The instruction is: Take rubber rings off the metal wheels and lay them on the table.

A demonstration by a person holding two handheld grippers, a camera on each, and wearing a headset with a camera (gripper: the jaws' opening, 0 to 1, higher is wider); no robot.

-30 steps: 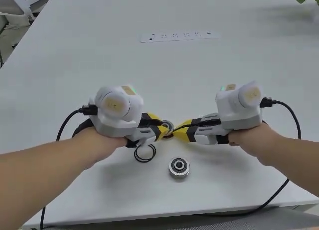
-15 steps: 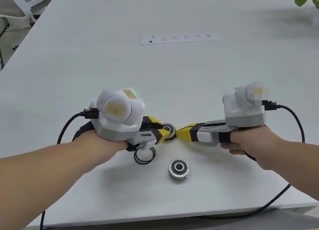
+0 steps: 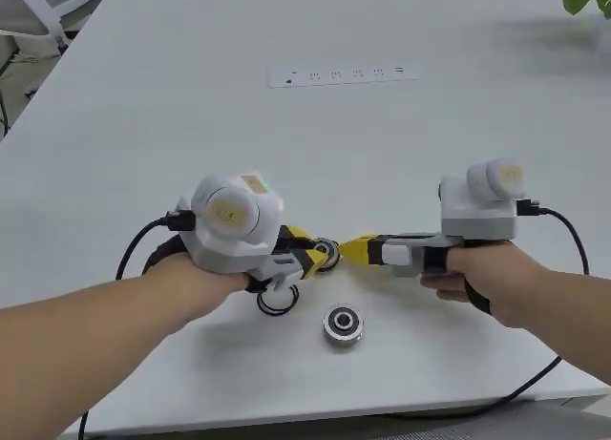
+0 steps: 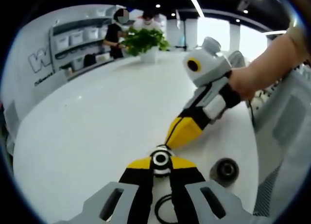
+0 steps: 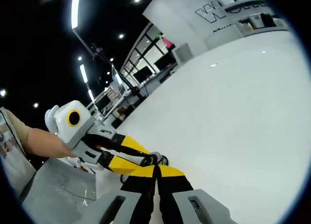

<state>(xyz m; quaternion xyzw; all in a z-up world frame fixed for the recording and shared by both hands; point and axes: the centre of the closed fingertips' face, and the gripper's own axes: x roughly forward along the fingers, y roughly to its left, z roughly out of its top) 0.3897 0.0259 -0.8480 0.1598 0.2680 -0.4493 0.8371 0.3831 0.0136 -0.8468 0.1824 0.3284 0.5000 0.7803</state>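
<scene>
The white table (image 3: 143,96) carries a loose black rubber ring (image 3: 277,302), perhaps two overlapping, just under the jaws of the left gripper (image 3: 320,257). A metal wheel (image 3: 343,323) lies beside it, below both jaw tips. A white power strip (image 3: 342,73) lies well beyond them.

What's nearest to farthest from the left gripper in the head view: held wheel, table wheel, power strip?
1. Held wheel, between the left gripper jaws.
2. Table wheel, just below, nearer the person.
3. Power strip, far across the table.
</scene>
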